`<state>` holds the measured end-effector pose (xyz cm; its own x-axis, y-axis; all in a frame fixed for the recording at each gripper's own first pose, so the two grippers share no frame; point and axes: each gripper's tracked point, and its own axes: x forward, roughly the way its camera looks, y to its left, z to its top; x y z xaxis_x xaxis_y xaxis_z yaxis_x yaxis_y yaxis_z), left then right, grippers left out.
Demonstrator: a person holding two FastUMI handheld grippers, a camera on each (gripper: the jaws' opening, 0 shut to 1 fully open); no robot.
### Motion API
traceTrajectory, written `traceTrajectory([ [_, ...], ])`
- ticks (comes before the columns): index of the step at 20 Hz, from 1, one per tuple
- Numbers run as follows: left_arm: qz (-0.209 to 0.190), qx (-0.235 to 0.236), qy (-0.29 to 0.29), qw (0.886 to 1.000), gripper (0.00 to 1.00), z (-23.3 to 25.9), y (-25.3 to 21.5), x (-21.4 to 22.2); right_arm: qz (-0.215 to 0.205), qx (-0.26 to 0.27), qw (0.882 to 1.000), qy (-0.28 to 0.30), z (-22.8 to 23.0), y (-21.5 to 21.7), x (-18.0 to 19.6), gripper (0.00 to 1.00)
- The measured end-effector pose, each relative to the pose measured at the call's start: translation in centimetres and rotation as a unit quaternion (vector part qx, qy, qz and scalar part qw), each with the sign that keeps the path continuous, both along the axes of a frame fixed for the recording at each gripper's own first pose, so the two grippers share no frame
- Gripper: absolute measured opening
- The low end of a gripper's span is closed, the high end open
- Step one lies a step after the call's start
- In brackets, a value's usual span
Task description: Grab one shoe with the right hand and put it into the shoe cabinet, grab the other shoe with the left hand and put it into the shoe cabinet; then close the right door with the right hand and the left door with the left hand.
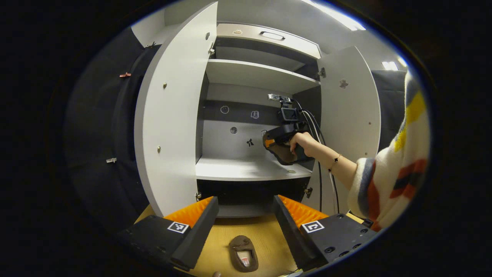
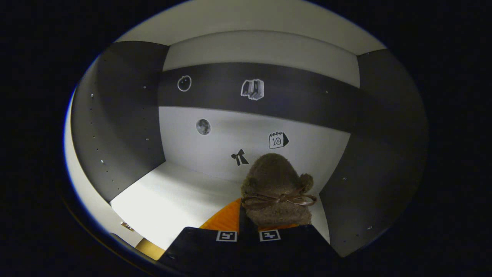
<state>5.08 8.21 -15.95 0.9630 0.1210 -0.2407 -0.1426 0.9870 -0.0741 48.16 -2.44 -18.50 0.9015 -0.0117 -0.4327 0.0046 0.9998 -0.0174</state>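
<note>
A brown fuzzy shoe with a bow (image 2: 276, 184) is pinched between the fingers of my right gripper (image 2: 249, 225), which is shut on it. It hangs just above the white shelf (image 2: 173, 196) inside the shoe cabinet, towards the right wall. In the left gripper view a hand holds the right gripper (image 1: 283, 134) inside the cabinet's middle compartment, with the shoe (image 1: 282, 153) under it. The other brown shoe (image 1: 243, 254) lies on the wooden surface (image 1: 265, 234), below and between the fingers of my left gripper (image 1: 246, 200). That gripper is open and holds nothing.
Both cabinet doors stand wide open: the left door (image 1: 169, 115) and the right door (image 1: 349, 115). A higher shelf (image 1: 253, 75) and a dark lower compartment (image 1: 246, 190) are in view. A striped sleeve (image 1: 396, 173) reaches in from the right.
</note>
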Motion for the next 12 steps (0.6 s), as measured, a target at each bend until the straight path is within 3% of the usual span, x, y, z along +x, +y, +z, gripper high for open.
traceTrajectory([
  [3, 0.011, 0.006, -0.004, 1.000, 0.92, 0.4, 1.0, 0.1, 0.001, -0.018, 0.999, 0.051, -3.8, -0.8, 0.3, 0.06],
  [7, 0.019, 0.021, 0.000, 1.000, 0.92, 0.2, 2.0, 0.5, -0.002, -0.022, 0.997, 0.069, -5.0, -1.2, 0.4, 0.11],
  [10, 0.012, 0.014, 0.000, 1.000, 0.92, 0.1, 1.8, 0.9, 0.008, -0.021, 0.998, 0.066, -4.7, -0.7, 0.2, 0.55],
  [11, 0.011, 0.014, 0.000, 1.000, 0.92, 0.2, 1.8, 1.0, 0.010, -0.022, 0.997, 0.068, -4.7, -0.5, -0.3, 0.58],
  [12, 0.009, 0.016, -0.001, 1.000, 0.92, 0.3, 1.7, 1.0, 0.013, -0.019, 0.997, 0.070, -4.7, -0.3, -0.9, 0.69],
])
